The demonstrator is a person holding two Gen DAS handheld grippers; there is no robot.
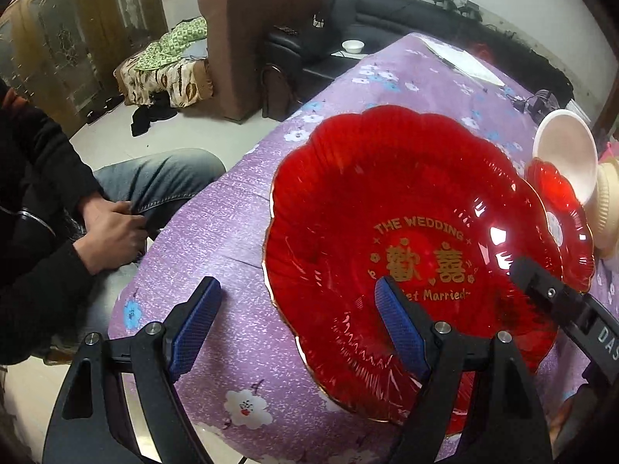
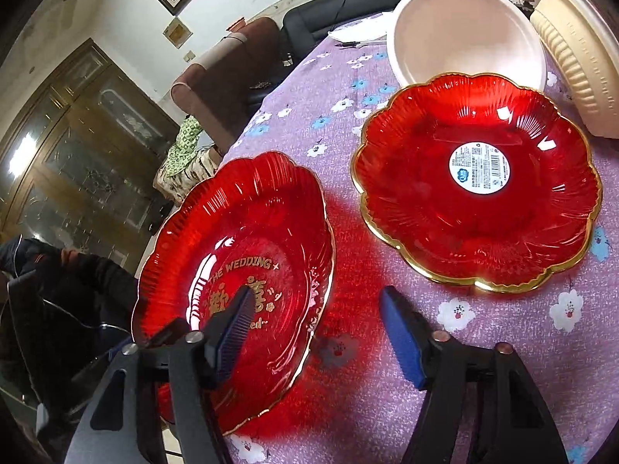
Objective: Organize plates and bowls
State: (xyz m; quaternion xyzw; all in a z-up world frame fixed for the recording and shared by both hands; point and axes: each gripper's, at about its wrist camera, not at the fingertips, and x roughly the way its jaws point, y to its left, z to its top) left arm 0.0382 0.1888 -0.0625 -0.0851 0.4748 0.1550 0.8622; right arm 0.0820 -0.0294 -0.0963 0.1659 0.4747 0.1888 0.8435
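A red scalloped "The Wedding" plate point(image 1: 387, 208) point(image 2: 247, 239) lies on the purple flowered tablecloth point(image 1: 216, 232). My left gripper point(image 1: 298, 301) is open, its jaws straddling the plate's near-left rim, right finger point(image 1: 398, 328) over the plate. My right gripper point(image 2: 313, 309) is open, straddling the plate's right rim, left finger point(image 2: 232, 324) over the plate; it also shows in the left wrist view point(image 1: 549, 294). A second red plate with a round label point(image 2: 479, 181) point(image 1: 561, 212) lies further right. A white bowl point(image 2: 464, 34) point(image 1: 565, 154) and a cream ribbed bowl point(image 2: 576, 54) point(image 1: 607, 205) sit behind it.
A seated person point(image 1: 58, 208) in jeans is at the table's left edge. White papers point(image 1: 460, 58) lie at the table's far end. Beyond are a brown armchair point(image 1: 247, 38), a black sofa point(image 1: 387, 19) and a wooden cabinet point(image 1: 69, 38).
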